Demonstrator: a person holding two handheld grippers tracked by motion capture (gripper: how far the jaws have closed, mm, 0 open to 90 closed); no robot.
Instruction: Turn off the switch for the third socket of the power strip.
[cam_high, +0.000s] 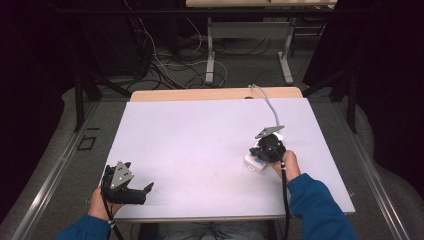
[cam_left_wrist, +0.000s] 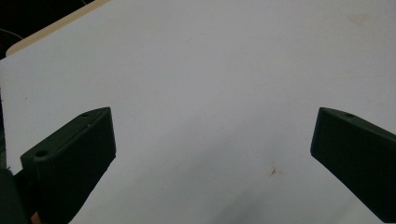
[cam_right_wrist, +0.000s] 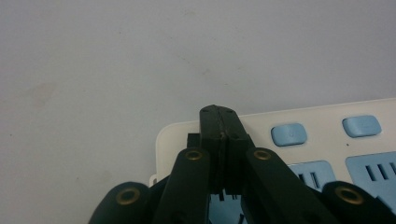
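Right gripper view looks down the right hand-held gripper (cam_right_wrist: 218, 112), whose jaws are pressed together with nothing between them, the tips resting on or just above the near corner of a white power strip (cam_right_wrist: 327, 149) with pale blue sockets and two blue switches (cam_right_wrist: 288, 134). In the high view the power strip (cam_high: 252, 162) lies on the right part of the white tabletop (cam_high: 200, 135), partly under that gripper (cam_high: 269, 149), its grey cord (cam_high: 270, 107) running toward the far edge. The left hand-held gripper (cam_high: 131, 192) waits near the front left corner, jaws spread wide over bare surface.

The work appears to be pressing a switch or a socket. To do it well, the closed tips should shift sideways toward the nearer blue switch, come straight down on its centre, and push gently so the strip does not slide.
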